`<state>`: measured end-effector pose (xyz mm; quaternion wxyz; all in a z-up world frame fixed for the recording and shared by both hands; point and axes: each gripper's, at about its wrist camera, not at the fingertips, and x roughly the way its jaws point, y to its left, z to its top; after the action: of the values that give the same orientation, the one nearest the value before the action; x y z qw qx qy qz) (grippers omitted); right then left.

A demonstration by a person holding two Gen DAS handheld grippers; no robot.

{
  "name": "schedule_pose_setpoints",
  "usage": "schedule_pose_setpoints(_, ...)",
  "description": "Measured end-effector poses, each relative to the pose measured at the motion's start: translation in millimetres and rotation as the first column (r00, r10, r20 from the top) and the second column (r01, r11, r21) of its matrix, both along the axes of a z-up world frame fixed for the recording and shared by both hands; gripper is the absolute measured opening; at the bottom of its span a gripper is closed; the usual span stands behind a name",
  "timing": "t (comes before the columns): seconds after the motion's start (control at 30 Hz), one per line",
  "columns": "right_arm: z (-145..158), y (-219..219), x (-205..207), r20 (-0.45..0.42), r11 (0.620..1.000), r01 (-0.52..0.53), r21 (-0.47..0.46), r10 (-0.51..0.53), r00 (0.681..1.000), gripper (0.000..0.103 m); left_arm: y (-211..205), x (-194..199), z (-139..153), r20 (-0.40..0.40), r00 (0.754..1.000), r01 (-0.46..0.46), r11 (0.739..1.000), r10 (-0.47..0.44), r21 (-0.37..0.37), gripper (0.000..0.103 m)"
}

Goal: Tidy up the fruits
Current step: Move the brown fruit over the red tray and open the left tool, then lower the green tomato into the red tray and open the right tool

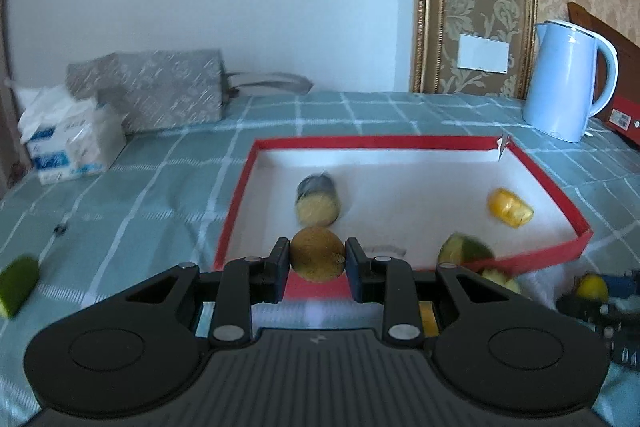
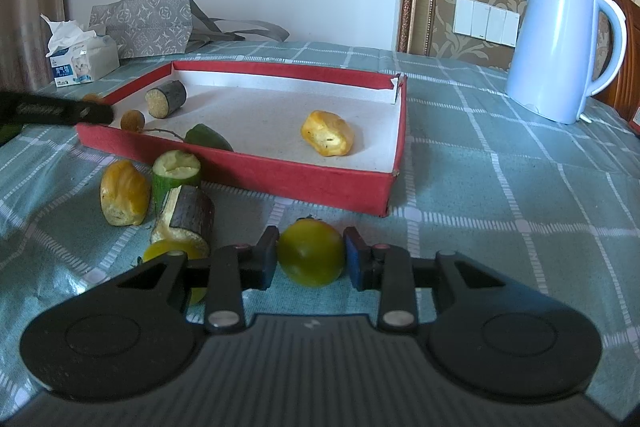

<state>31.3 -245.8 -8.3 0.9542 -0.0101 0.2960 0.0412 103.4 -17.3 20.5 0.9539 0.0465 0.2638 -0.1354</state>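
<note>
Both loaded: left hand-held gripper grips brown kiwi-like fruit w/ near rim of red tray below, right hand-held gripper grips yellow-green tomato over worktop; I'd clear rim, lower onto bare liner, then release.

Each tool is matte black plastic: a ribbed grey-black housing with a small pale logo, two round discs at the sides, linkage arms pinned with silver rivets. The left tool carries black pads; the right tool carries blue ones.
</note>
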Motion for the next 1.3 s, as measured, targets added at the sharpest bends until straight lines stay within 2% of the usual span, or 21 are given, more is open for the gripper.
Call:
schedule_pose_setpoints(0.17, -0.3, 0.0, 0.0, -0.001, 1.000, 0.000, 0.003, 0.000, 1.000, 0.032, -30.3, 34.9, 1.3, -0.036, 0.999, 0.040, 0.999, -0.040, -0.011, 0.029)
schedule_pose_setpoints(0.33, -0.4, -0.7, 0.6, -0.002, 1.000, -0.001, 0.007, 0.001, 1.000, 0.033, -50.7, 68.9, -7.2, -0.076, 0.996, 0.035, 0.999, -0.036, -0.010, 0.029)
schedule_pose_setpoints(0.63, 0.0, -1.1, 0.9, -0.005, 1.000, -0.002, 0.011, 0.002, 1.000, 0.033, -68.5, 97.5, -18.7, -0.093, 0.996, 0.014, 0.999, -0.011, 0.032, 0.030)
schedule_pose_setpoints(0.67, -0.1, -1.4, 1.3, -0.006, 1.000, -0.002, 0.011, 0.002, 1.000, 0.033, -68.4, 98.6, -19.1, -0.093, 0.996, 0.012, 0.999, -0.009, 0.030, 0.033)
schedule_pose_setpoints(0.73, 0.0, -1.4, 1.4, -0.006, 1.000, -0.002, 0.010, 0.002, 1.000, 0.033, -67.5, 97.9, -18.4, -0.081, 0.997, 0.011, 1.000, -0.009, 0.023, 0.054)
schedule_pose_setpoints(0.77, 0.0, -1.5, 1.4, -0.006, 1.000, -0.002, 0.011, 0.002, 1.000, 0.033, -66.7, 96.2, -17.6, -0.072, 0.997, 0.009, 1.000, -0.008, 0.020, 0.074)
schedule_pose_setpoints(0.8, 0.0, -1.5, 1.4, -0.006, 1.000, -0.002, 0.012, 0.002, 1.000, 0.033, -65.6, 94.3, -16.4, -0.056, 0.998, 0.000, 1.000, 0.001, 0.017, 0.084)
schedule_pose_setpoints(0.97, 0.1, -1.4, 1.1, -0.006, 1.000, -0.002, 0.012, 0.002, 1.000, 0.033, -56.4, 78.6, -7.3, 0.009, 1.000, -0.026, 0.999, 0.026, 0.019, 0.084)
schedule_pose_setpoints(1.3, -0.3, -1.3, 1.4, -0.006, 1.000, -0.002, 0.015, 0.002, 1.000, 0.033, -1.6, 17.4, -4.4, 0.011, 0.997, -0.072, 0.995, 0.073, -0.076, 0.084)
